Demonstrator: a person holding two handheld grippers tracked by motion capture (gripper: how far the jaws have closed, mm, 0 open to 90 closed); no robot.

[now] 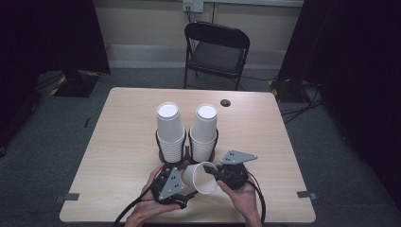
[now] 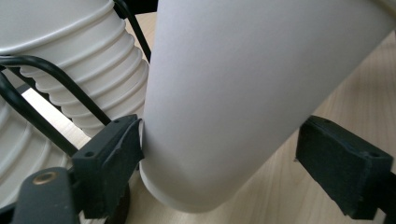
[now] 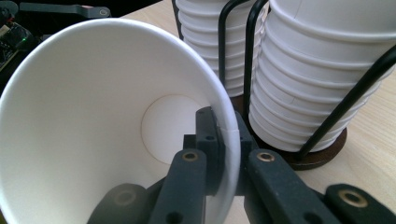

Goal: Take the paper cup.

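Cups fill much of what we see: two stacks of upturned white paper cups stand side by side in black wire holders near the middle of the wooden table. Just in front of them we hold a single paper cup on its side, mouth toward us. Our right gripper pinches the cup's rim, one jaw inside the wall and one outside, pressed together on the paper. Our left gripper is spread around the cup's closed base; one jaw touches it, the other stands apart. A black folding chair sits beyond the table's far edge.
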